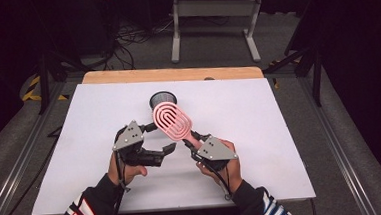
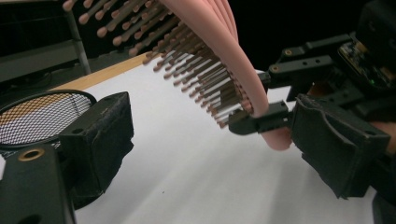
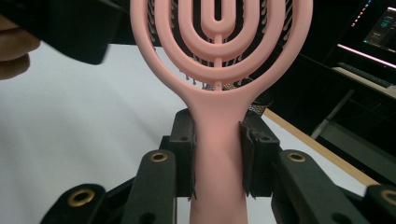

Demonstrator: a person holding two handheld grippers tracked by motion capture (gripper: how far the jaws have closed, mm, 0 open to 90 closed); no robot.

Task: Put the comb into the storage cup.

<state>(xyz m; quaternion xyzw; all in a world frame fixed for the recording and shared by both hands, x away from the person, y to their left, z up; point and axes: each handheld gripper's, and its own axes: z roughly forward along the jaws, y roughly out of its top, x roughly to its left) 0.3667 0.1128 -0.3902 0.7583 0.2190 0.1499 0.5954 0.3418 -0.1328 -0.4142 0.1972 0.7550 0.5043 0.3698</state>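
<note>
Up near the top centre of the high view stands a black mesh cup [image 1: 163,98] on the white tabletop [image 1: 280,132]; from the left claw's view its wire wall [image 2: 42,114] shows at the left edge, and nothing can be made out inside it. Just below and right of the cup, the pink hairbrush [image 1: 173,122] hangs in the air above the tabletop, its oval head with looped ribs tilted toward the upper left of the frame.

The right claw [image 1: 193,140] has it by the handle: in the right claw's view the pink handle [image 3: 218,154] runs straight up between the two black pads, both pressing its sides, and the head fans out across the top of the frame (a firm pinch, no gap to see). The person's hand is wrapped round that claw's body at lower right of centre.

The left claw [image 1: 161,152] sits just left of the brush, at centre-left, and it stands open, with nothing between its pads. In its own view the two black jaws are wide apart at lower left and right, and the bristles [image 2: 196,70] slant down from the top, above and beyond the gap, not touching either pad.
</note>
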